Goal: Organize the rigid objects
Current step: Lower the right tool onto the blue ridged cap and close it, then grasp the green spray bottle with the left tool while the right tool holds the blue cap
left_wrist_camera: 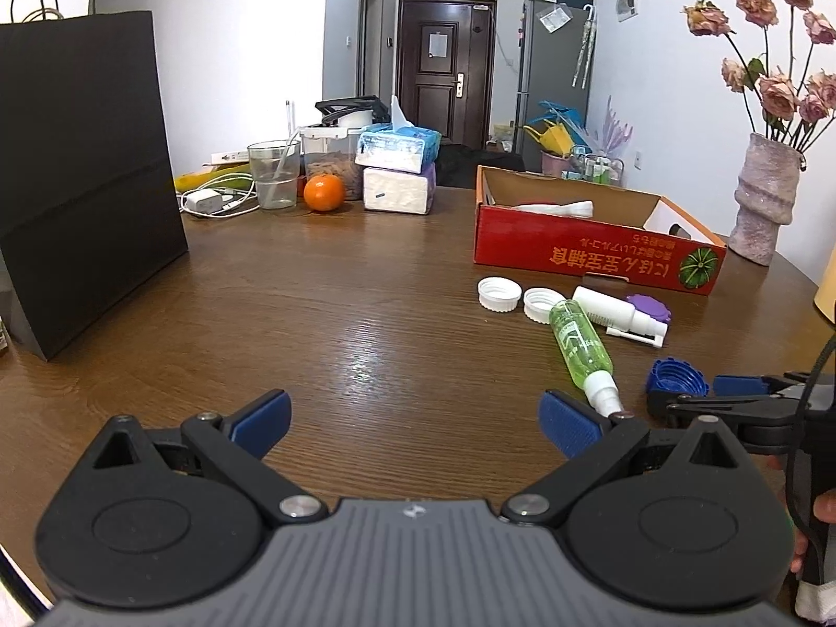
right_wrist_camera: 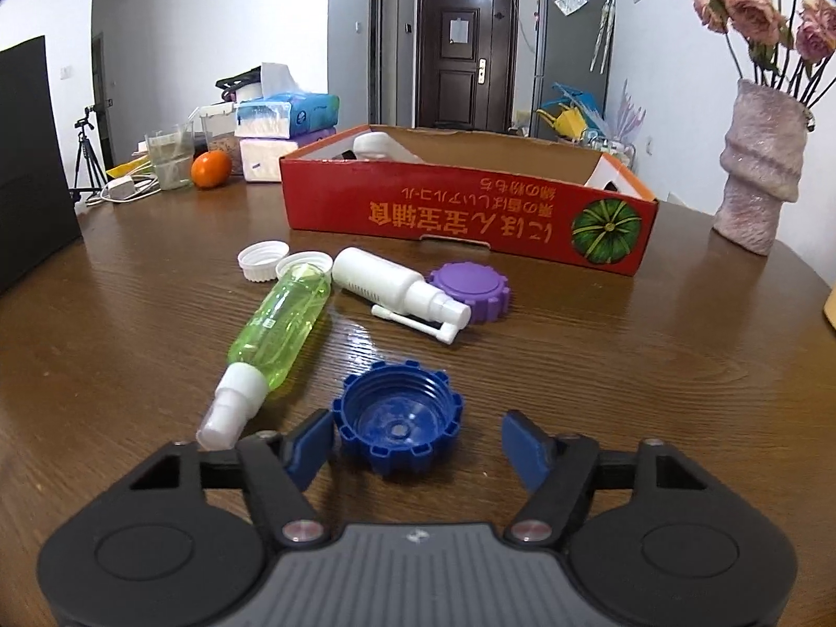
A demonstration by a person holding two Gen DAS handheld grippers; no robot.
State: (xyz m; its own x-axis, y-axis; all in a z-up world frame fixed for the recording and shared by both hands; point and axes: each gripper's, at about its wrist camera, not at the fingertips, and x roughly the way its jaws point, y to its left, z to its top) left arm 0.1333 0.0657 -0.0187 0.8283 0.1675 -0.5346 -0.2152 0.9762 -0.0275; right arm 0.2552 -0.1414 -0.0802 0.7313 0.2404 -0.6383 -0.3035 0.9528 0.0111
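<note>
- Blue cap (right_wrist_camera: 398, 426) is lying open side up on the wooden table (right_wrist_camera: 601, 366), sitting between the spread fingers of the right tongs (right_wrist_camera: 418, 444); the left pad looks to be touching or nearly touching its rim, while the right pad is standing clear of it.
- Left tongs (left_wrist_camera: 415, 426) are hanging wide open over bare wood, gripping nothing.
- Green spray bottle (right_wrist_camera: 279, 326) is lying on its side just left of the blue cap, its white nozzle pointing toward the right tongs.
- White spray bottle (right_wrist_camera: 389, 282) is lying beyond it, resting against a purple cap (right_wrist_camera: 473, 290).
- Two white caps (right_wrist_camera: 264, 259) are sitting side by side at the green bottle's far end.
- Red cardboard box (right_wrist_camera: 460, 219) is standing open behind them, holding a white object (right_wrist_camera: 373, 149).
- Pink vase (right_wrist_camera: 757, 167) of flowers is standing to the right.
</note>
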